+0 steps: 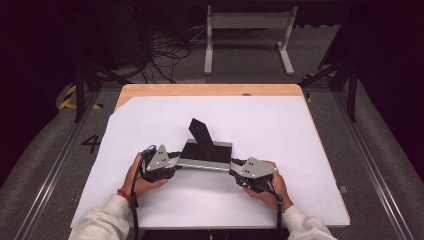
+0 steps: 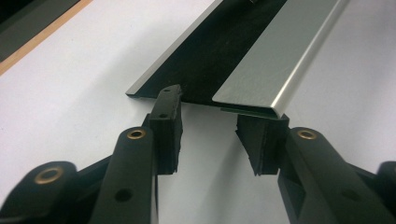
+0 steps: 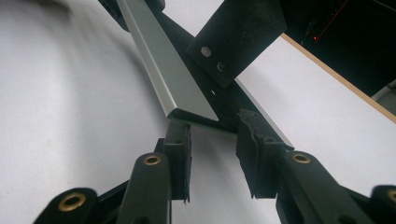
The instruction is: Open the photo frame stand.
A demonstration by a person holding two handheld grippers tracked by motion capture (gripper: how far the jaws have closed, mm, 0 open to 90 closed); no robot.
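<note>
Tray (image 1: 206, 161) flanked at both ends on the white worktop (image 1: 300, 150).
Left claw (image 1: 176, 161) and right claw (image 1: 234, 173) stand open at its short ends, pads apparently not pressing, likely poised to grip it evenly.

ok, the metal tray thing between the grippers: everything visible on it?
The tray is a flat, silver, brushed-metal-looking channel with a black inner floor and folded rims, lying on the white sheet. A black flap with two rivets rises tilted from its middle. The left gripper and right gripper meet its two ends.
</note>
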